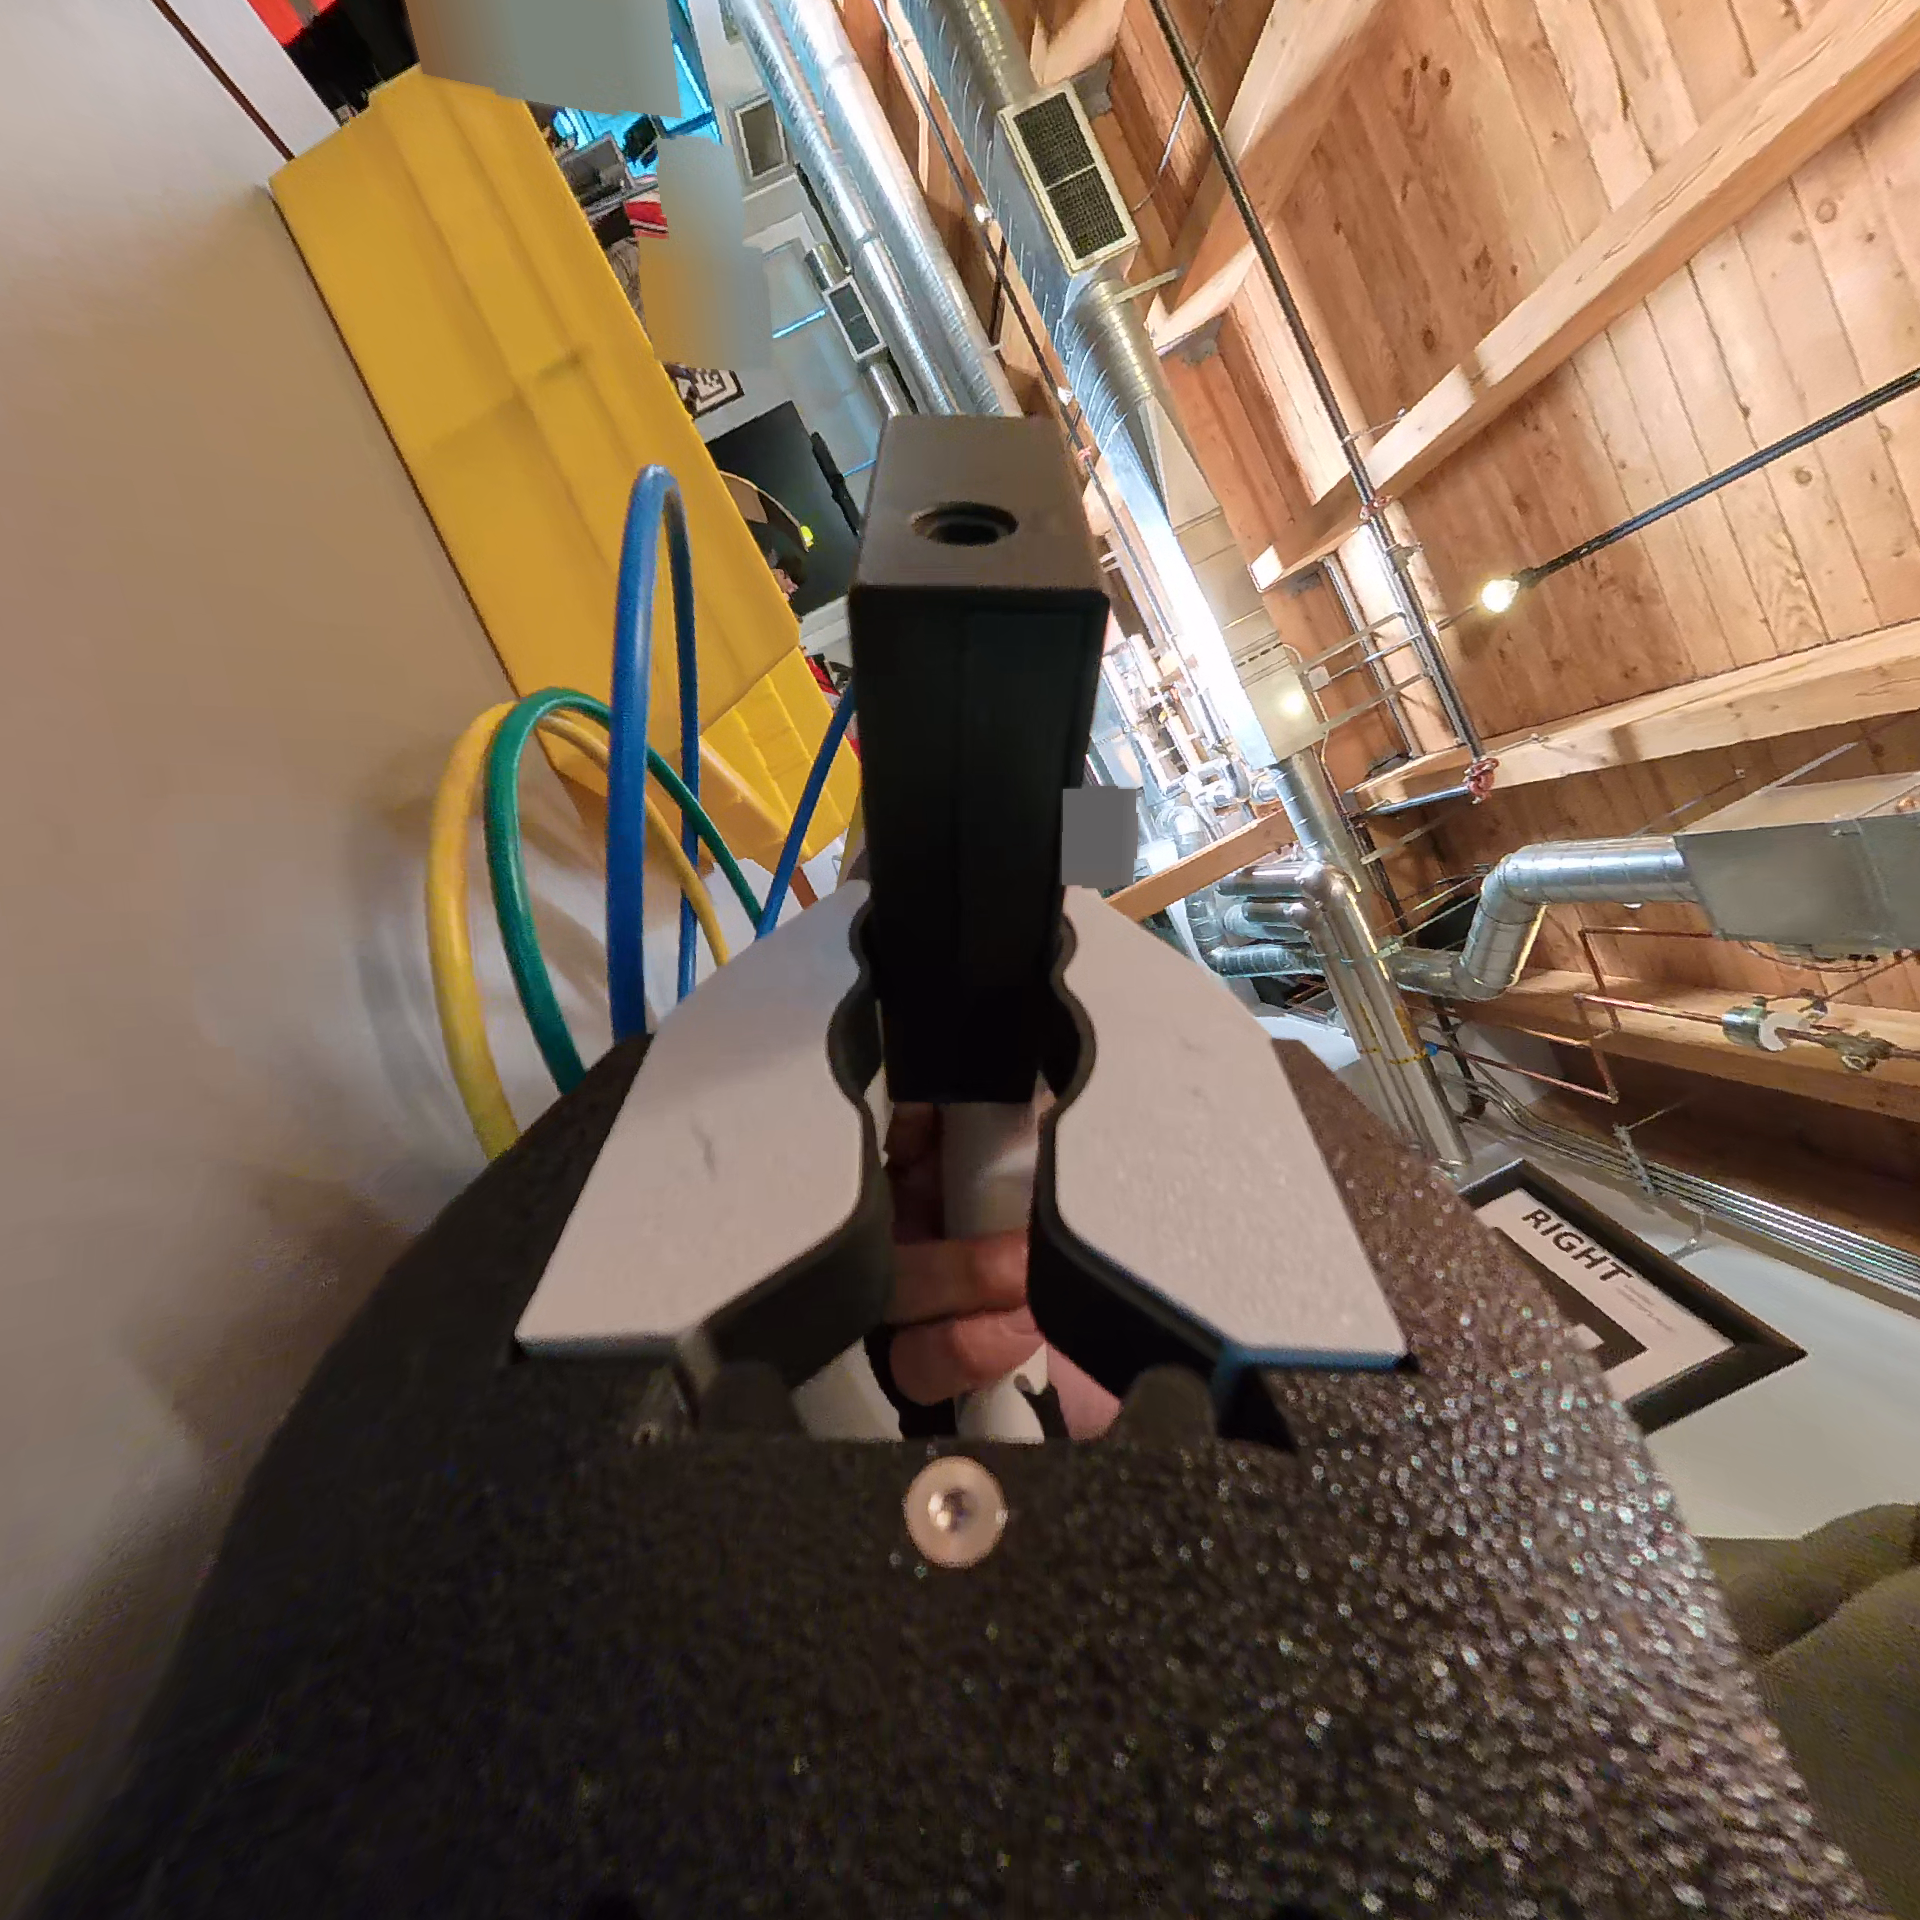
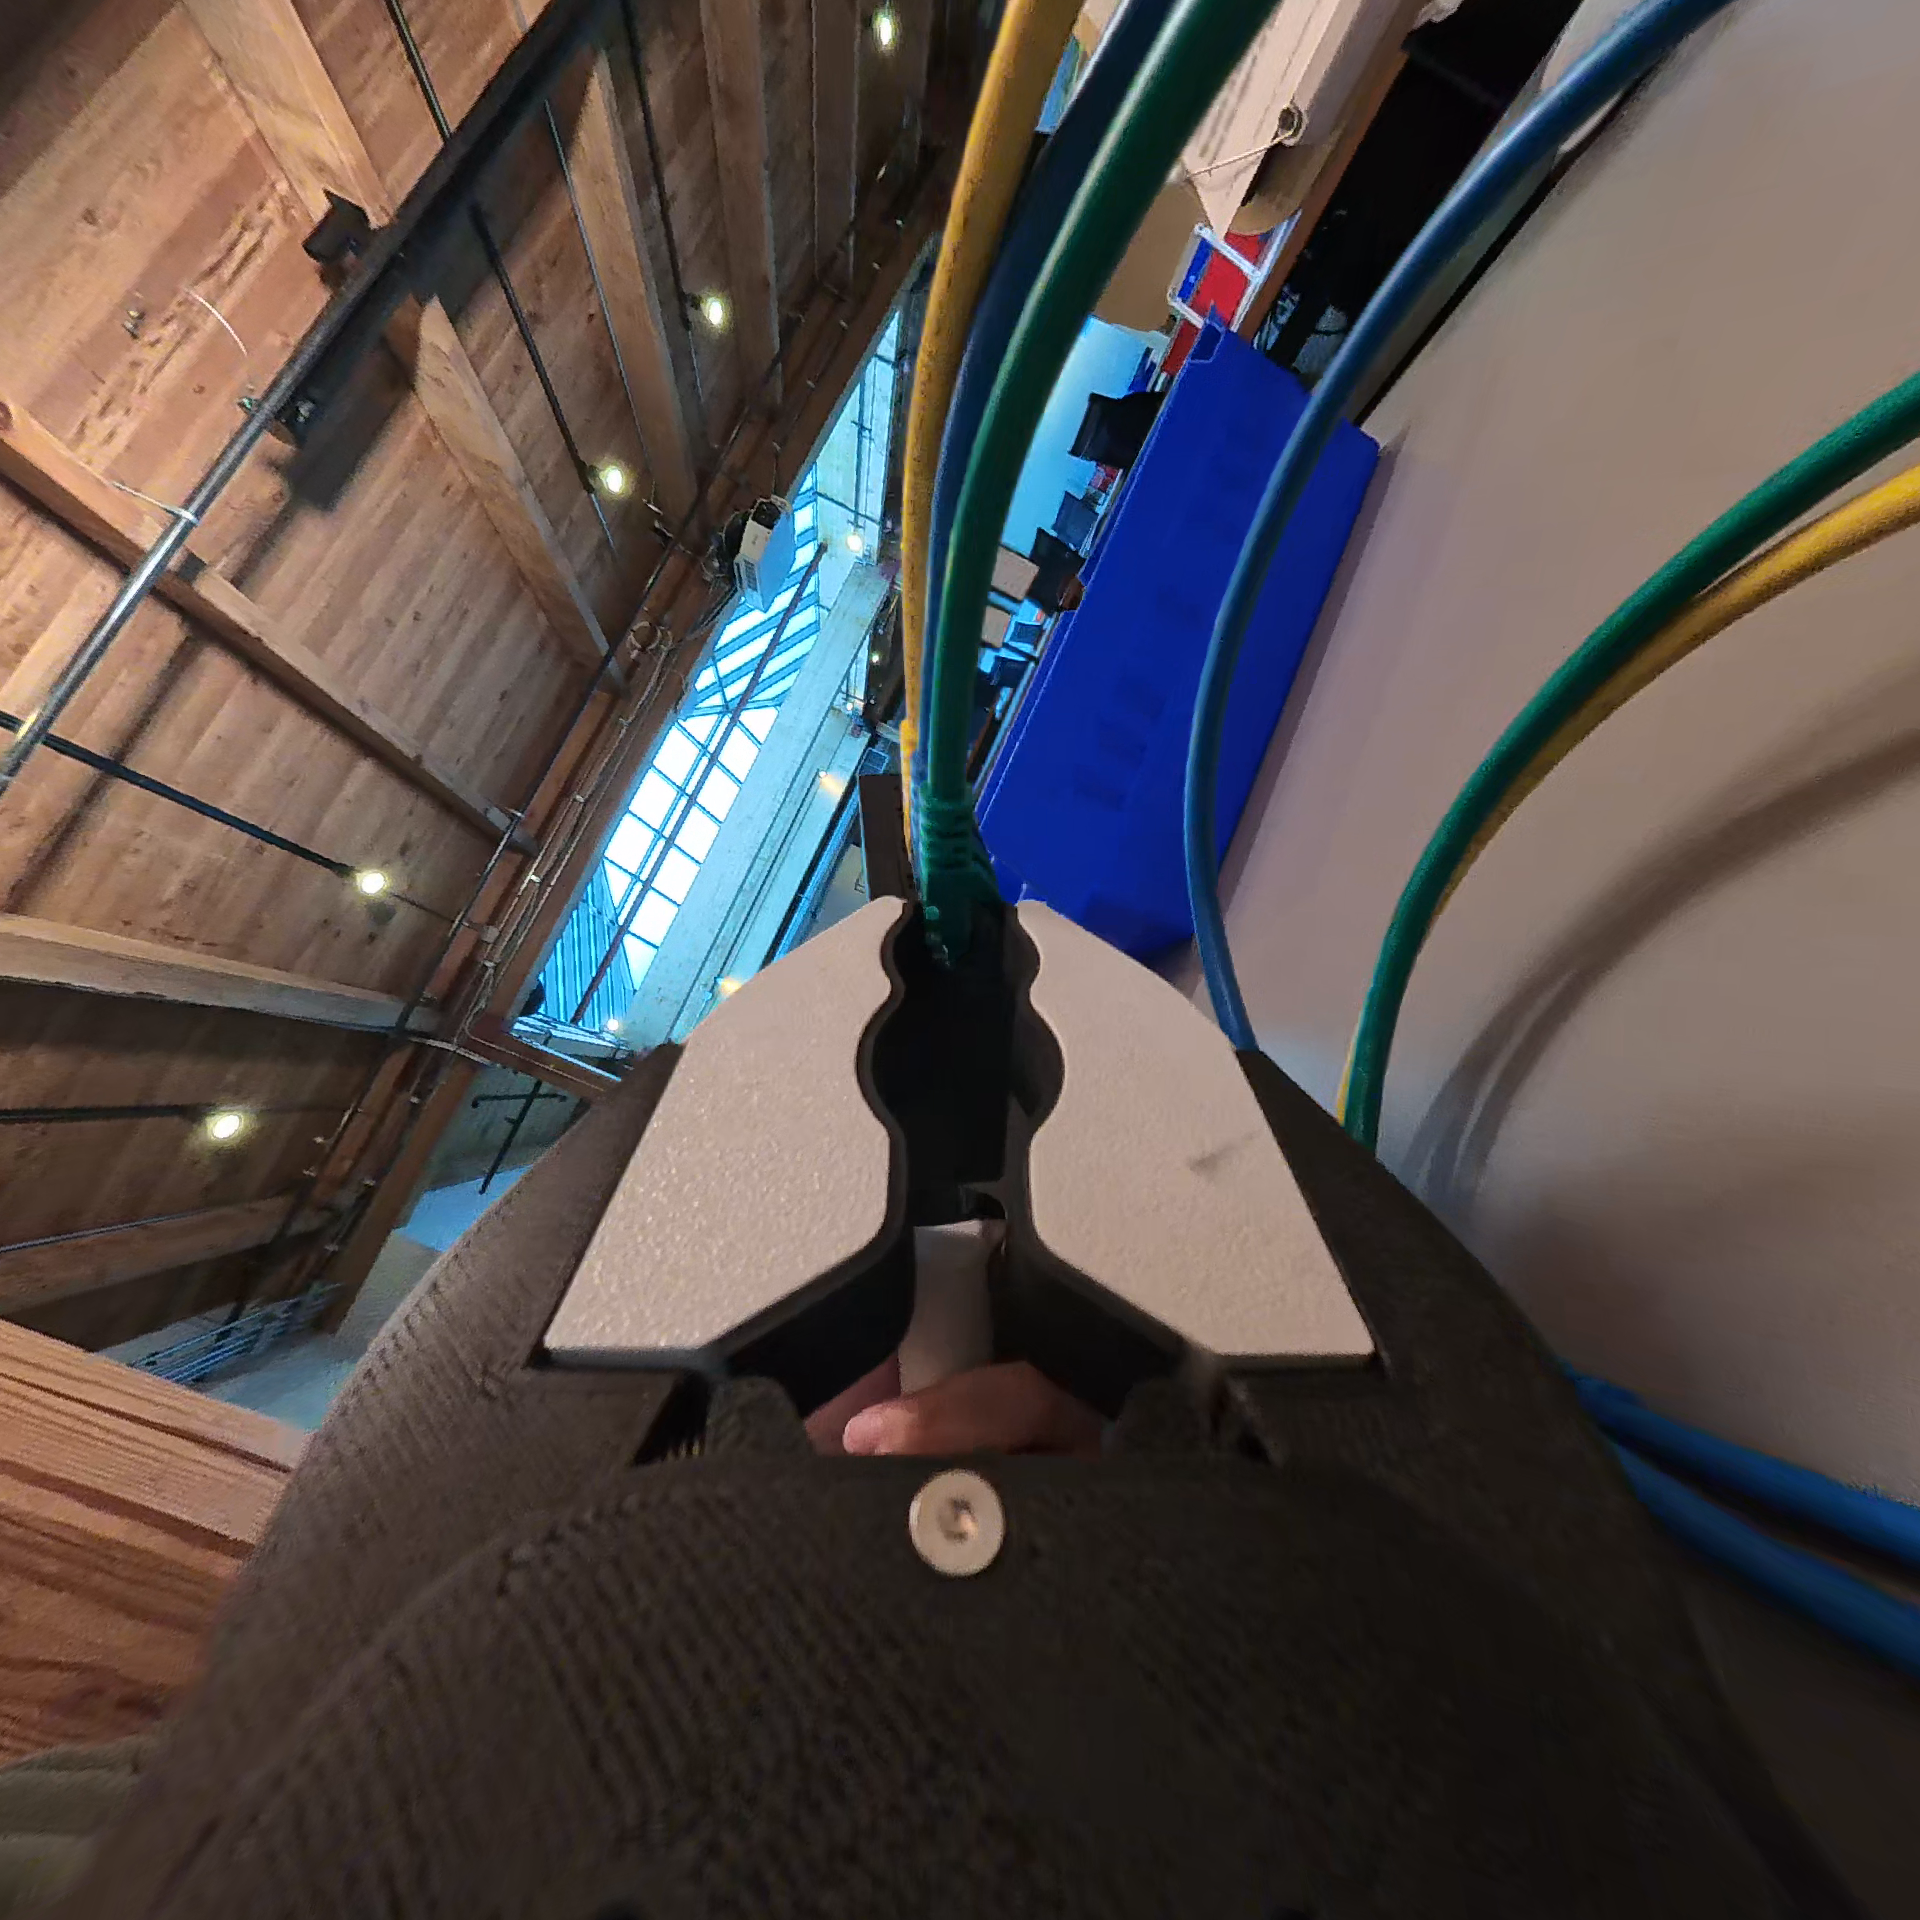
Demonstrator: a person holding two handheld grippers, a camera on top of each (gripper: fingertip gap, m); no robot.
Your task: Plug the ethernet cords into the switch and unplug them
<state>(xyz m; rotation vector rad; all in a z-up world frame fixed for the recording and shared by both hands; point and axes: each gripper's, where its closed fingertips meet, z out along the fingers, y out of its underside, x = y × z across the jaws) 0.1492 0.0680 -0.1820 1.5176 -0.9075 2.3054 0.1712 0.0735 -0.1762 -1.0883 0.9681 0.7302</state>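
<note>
1. The switch (image 1: 971, 769), a black box seen end-on, is held up off the white table (image 1: 208, 727) and tilted toward the wooden ceiling (image 1: 1558, 312); it sits clamped between the closed fingers of the left gripper (image 1: 961, 914).
2. In the right wrist view the switch (image 2: 961, 1081) is also pinched at its other end by the right gripper (image 2: 956, 914), whose fingers are closed on the black body.
3. Three cords are plugged into the switch: one green cord (image 2: 951, 821), one yellow cord (image 2: 920, 520) and one blue cord (image 2: 1216, 831).
4. From the left wrist view the three loop beside the switch: blue cord (image 1: 649, 727), green cord (image 1: 509, 883), yellow cord (image 1: 452, 935).
5. One yellow bin (image 1: 499, 416) and one blue bin (image 2: 1174, 665) stand on the table behind.
</note>
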